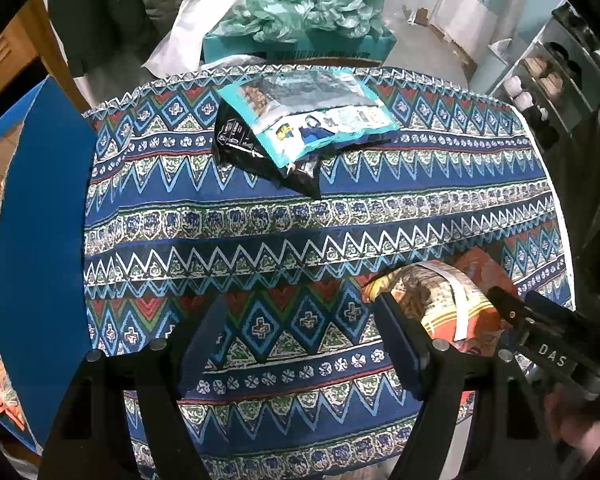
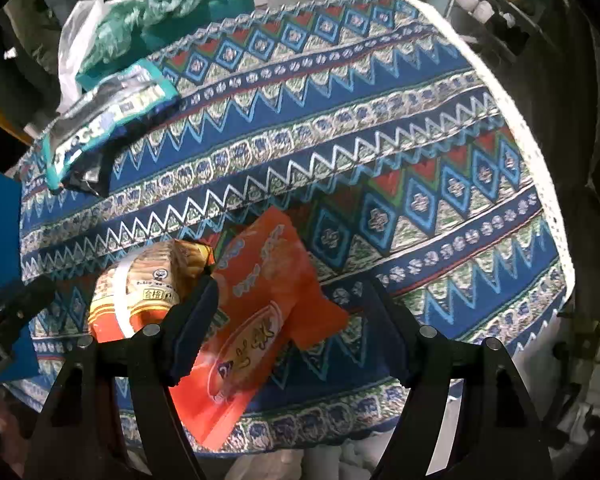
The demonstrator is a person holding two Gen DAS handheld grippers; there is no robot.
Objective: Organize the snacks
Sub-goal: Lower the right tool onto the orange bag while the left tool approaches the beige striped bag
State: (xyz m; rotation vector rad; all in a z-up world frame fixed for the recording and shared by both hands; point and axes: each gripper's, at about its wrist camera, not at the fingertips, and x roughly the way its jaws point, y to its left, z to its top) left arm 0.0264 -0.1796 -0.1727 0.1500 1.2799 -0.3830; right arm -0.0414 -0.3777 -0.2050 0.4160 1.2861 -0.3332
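While both grippers hang over the patterned tablecloth [image 1: 300, 216], the left gripper [image 1: 300, 344] stands wide open, gripping nothing. The right gripper [image 2: 292, 328] is open too, straddling the orange packet [image 2: 260, 304], with the cracker pack [image 2: 148, 280] just beside it. A teal bag [image 1: 304, 116] lies on a black bag [image 1: 240, 144] at the far side.
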